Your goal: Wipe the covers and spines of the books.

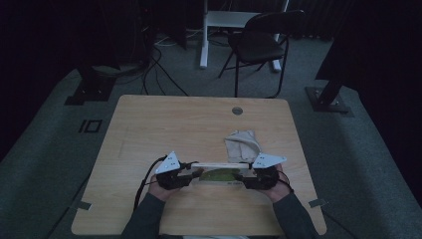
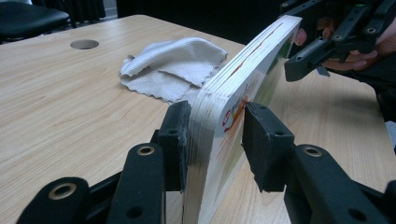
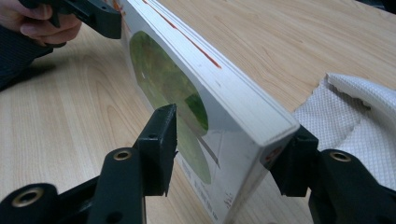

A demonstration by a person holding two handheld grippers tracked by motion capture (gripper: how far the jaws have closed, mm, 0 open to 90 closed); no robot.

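Note:
A thick white board book [image 1: 219,172] with a green picture on its cover [image 3: 163,79] stands on its long edge near the table's front, lengthwise between my two grippers. My left gripper [image 2: 212,140] is shut on one end of the book [image 2: 247,74], one pad on the page edges and the other on the cover. My right gripper [image 3: 233,144] is shut on the opposite end, one jaw against the cover and one behind the back. In the high view the left gripper [image 1: 191,174] and right gripper [image 1: 244,178] face each other across the book.
A crumpled white cloth [image 1: 242,144] lies just beyond the book, close to its right end [image 2: 173,70]. The wooden table [image 1: 164,124] has a round cable hole [image 1: 237,110] near its far edge. A black chair [image 1: 261,40] stands on the floor beyond.

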